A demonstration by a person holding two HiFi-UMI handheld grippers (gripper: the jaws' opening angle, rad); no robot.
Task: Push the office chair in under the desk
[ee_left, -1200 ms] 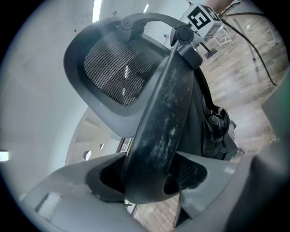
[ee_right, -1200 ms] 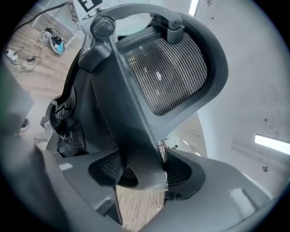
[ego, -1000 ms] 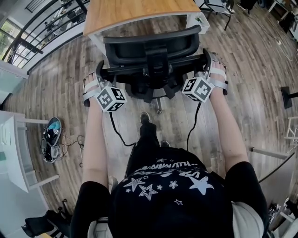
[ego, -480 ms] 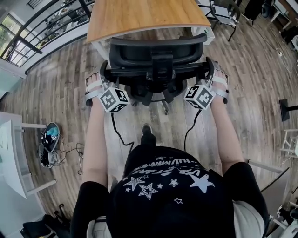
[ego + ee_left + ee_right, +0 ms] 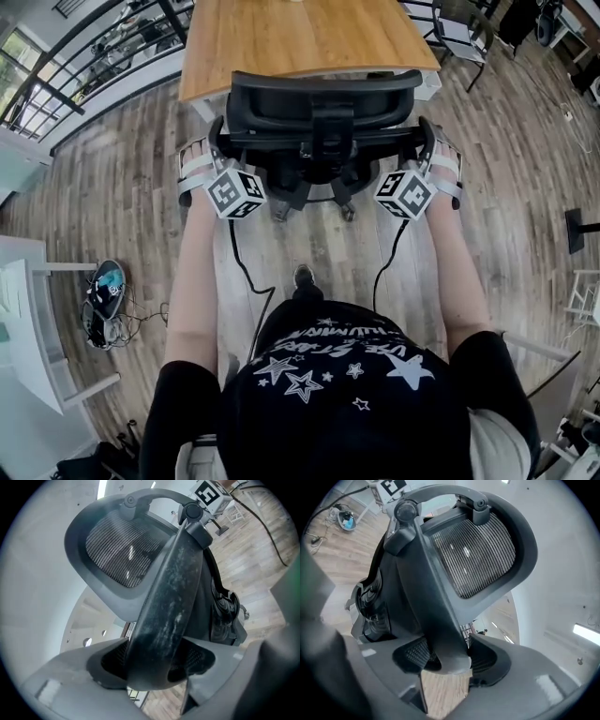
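The black office chair (image 5: pixel 319 103) stands with its mesh back at the front edge of the wooden desk (image 5: pixel 300 37), its seat under the top. A dark crossbar runs behind the back. My left gripper (image 5: pixel 214 148) is shut on the bar's left end and my right gripper (image 5: pixel 427 142) on its right end. In the left gripper view the scuffed bar (image 5: pixel 173 597) fills the gap between the pads of the left gripper (image 5: pixel 154 663). In the right gripper view the bar (image 5: pixel 436 602) ends between the pads of the right gripper (image 5: pixel 447 656).
Shoes and loose cables (image 5: pixel 101 286) lie on the wood floor at the left, beside a white table (image 5: pixel 28 328). A railing (image 5: pixel 84 56) runs along the upper left. Another chair (image 5: pixel 459 28) stands at the top right, and a black stand base (image 5: pixel 581 220) sits at the right edge.
The chair and both grippers have moved forward toward the desk, and the chair back now reaches the desk's edge. The person has stepped forward behind it.
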